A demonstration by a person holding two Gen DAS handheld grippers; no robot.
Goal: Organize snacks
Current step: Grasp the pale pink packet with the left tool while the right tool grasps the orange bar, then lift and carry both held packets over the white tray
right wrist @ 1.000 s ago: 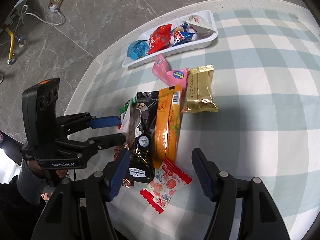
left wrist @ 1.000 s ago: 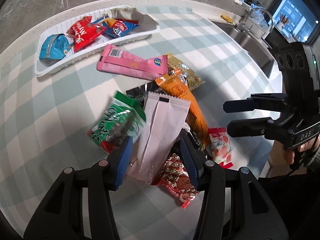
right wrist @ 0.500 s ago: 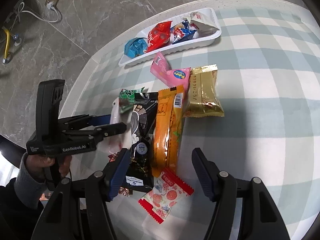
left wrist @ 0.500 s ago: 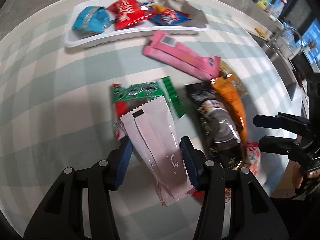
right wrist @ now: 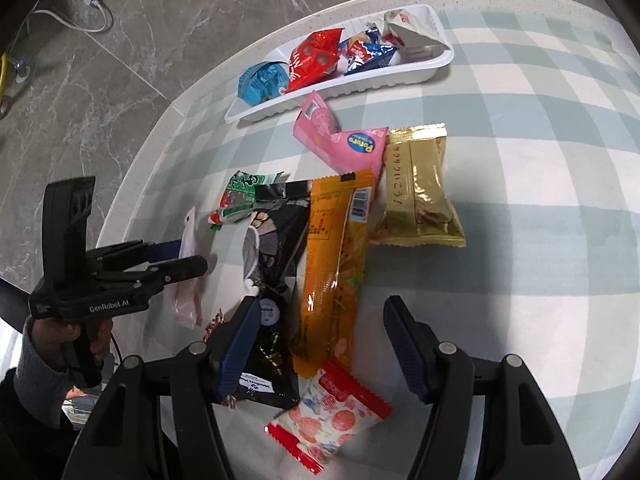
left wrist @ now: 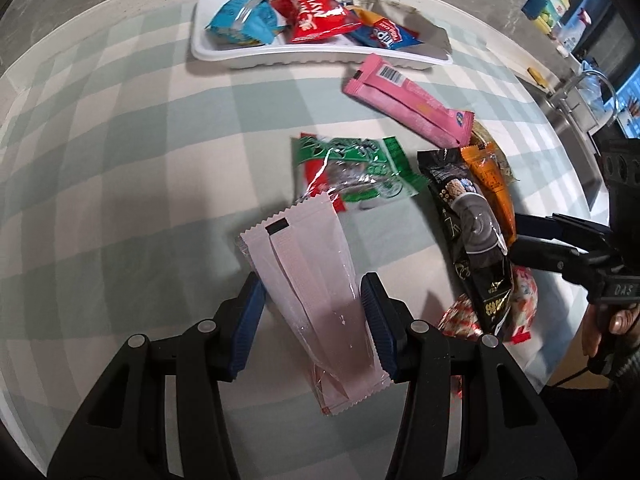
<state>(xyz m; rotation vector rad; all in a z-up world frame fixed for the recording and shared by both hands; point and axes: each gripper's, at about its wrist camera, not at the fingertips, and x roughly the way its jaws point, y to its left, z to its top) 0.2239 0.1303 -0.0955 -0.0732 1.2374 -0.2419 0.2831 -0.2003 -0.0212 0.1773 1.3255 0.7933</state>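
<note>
Left gripper [left wrist: 312,320] clamped on pale pink packet [left wrist: 316,292]. Packet lifted clear of snack pile since a second ago, now over bare checked cloth [left wrist: 120,160]; ready for transfer to white tray [left wrist: 304,54].

Tray holds four packs, little free space. Pink bar [left wrist: 408,102] lies just before tray.

Right gripper [right wrist: 320,340] jaws apart, empty, over orange packet [right wrist: 336,264].

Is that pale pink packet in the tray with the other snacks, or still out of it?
Out. The pale pink packet is clamped between the left gripper's pads, well short of the white tray at the table's far side.
</note>
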